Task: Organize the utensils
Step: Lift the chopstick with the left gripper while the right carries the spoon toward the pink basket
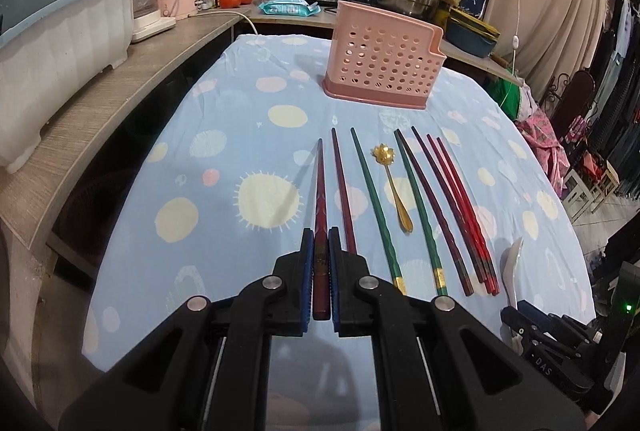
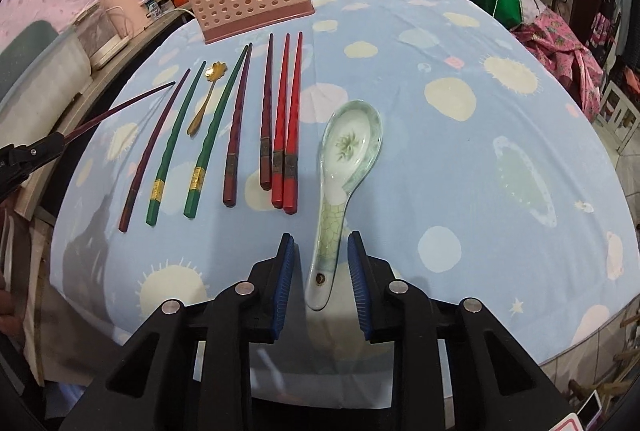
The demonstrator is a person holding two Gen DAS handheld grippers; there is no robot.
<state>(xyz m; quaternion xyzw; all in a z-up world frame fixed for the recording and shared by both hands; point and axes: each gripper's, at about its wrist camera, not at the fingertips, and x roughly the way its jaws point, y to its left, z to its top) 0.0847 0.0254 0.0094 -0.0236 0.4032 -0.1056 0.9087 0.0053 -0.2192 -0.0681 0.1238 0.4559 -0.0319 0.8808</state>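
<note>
Chopsticks of dark red, green and bright red lacquer (image 2: 240,127) lie in a row on the blue spotted tablecloth (image 2: 480,167), before the pink perforated plastic utensil holder (image 1: 384,59). One dark red chopstick (image 1: 320,215) is clamped between the left gripper (image 1: 319,235) pads, its tip off the cloth. The right gripper (image 2: 322,243) stands apart astride the handle of the pale green ceramic soup spoon (image 2: 344,167). Held near its thick end, the chopstick could pivot and miss the holder; the glazed spoon may slip.
</note>
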